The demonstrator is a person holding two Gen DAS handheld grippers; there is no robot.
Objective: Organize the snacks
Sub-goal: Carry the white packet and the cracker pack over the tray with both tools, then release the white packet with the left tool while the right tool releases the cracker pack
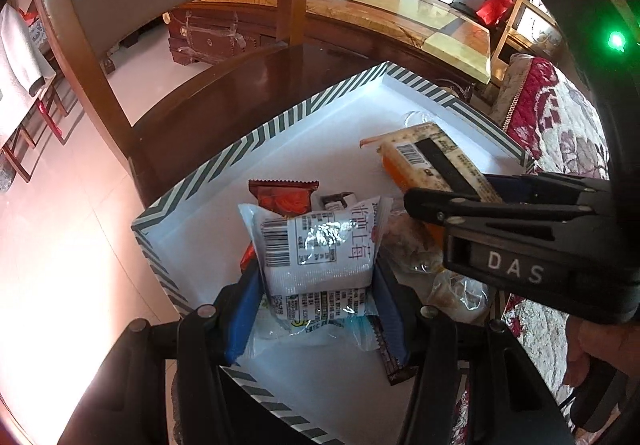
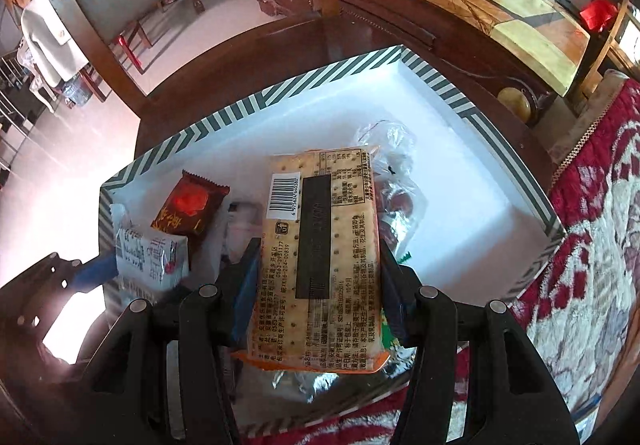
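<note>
A white box with a striped rim sits on a dark wooden table and holds several snacks. My left gripper is shut on a white snack packet, blue pads against both its sides, low over the box's near left part. My right gripper is shut on a flat cracker packet with a barcode, held over the middle of the box. Beneath lie a red-brown packet, clear-wrapped snacks and a dark bar wrapper.
The dark wooden table carries the box. A wooden chair stands behind it to the left. A red floral quilt borders the box on the right. A hand holds the right gripper. The box's far right part is bare.
</note>
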